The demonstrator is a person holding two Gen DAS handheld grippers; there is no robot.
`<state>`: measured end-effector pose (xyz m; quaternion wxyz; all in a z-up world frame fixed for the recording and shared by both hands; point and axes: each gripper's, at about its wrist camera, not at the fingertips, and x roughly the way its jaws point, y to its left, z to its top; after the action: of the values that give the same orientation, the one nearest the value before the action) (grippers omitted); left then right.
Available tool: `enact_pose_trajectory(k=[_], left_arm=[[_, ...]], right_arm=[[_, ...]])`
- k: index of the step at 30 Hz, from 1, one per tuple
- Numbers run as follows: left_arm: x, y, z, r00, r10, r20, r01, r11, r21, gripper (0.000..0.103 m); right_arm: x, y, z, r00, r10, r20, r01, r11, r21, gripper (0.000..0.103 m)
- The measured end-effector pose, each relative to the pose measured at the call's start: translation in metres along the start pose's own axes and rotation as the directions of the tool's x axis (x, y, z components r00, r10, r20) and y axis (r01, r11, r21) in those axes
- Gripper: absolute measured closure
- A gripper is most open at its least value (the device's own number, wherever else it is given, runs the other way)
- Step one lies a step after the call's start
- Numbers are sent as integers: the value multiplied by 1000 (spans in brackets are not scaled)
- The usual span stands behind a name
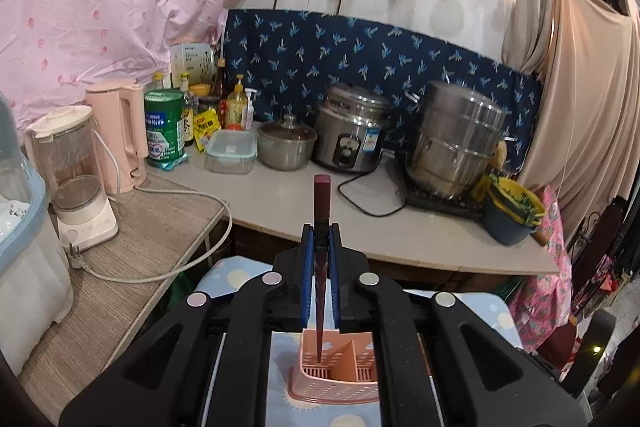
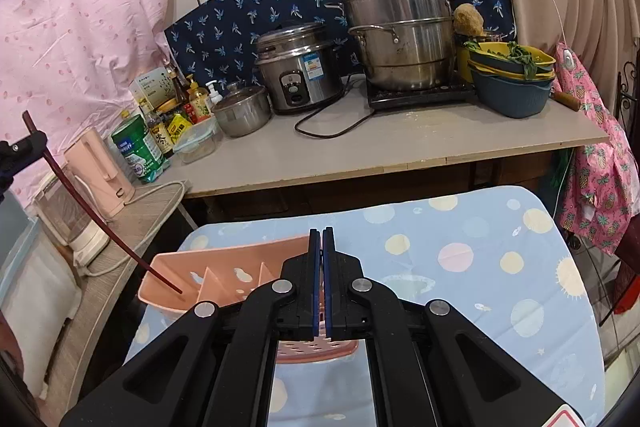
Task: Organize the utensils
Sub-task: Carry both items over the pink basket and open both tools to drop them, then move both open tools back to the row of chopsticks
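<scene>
Chopstick (image 1: 322,211) clamped in left tongs (image 1: 321,239): lower straight into pink holder (image 1: 340,367) compartment, right tongs (image 2: 322,259) shut empty.

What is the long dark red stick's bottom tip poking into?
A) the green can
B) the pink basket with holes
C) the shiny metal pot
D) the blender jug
B, because the left gripper is shut on the chopstick and its lower tip reaches down inside the pink basket, which sits on the table with the planet-print cloth.
</scene>
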<state>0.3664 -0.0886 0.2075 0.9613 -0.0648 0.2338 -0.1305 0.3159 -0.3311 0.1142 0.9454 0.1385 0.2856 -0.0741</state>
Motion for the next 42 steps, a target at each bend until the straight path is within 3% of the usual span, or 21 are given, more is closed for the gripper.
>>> enact_pose_trajectory(k=[4, 6, 8, 10, 18, 28, 42], left_arm=[[10, 2, -12, 1000, 14, -26, -14, 1000, 10, 95], [12, 4, -15, 999, 28, -34, -27, 1000, 13, 89], [12, 7, -17, 999, 32, -42, -32, 999, 5, 76], [8, 11, -20, 998, 41, -38, -41, 999, 0, 72], [-26, 22, -44, 996, 50, -79, -50, 999, -2, 68], [-82, 39, -120, 980, 66, -187, -59, 997, 44, 68], [-136, 57, -233, 944, 65, -324, -47, 997, 65, 68]], right_arm=[[3, 2, -2, 1000, -7, 3, 7, 1000, -7, 96], [1, -1, -3, 1000, -7, 5, 7, 1000, -2, 96], [-3, -3, -4, 1000, -5, 9, 5, 1000, 6, 94], [-9, -7, -6, 1000, 0, 12, 0, 1000, 19, 92], [-49, -9, -31, 1000, 22, 11, -23, 999, 35, 84], [-119, 2, -105, 1000, 22, -22, -22, 1000, -9, 79], [-183, -6, -229, 987, -32, -160, 27, 999, -34, 79]])
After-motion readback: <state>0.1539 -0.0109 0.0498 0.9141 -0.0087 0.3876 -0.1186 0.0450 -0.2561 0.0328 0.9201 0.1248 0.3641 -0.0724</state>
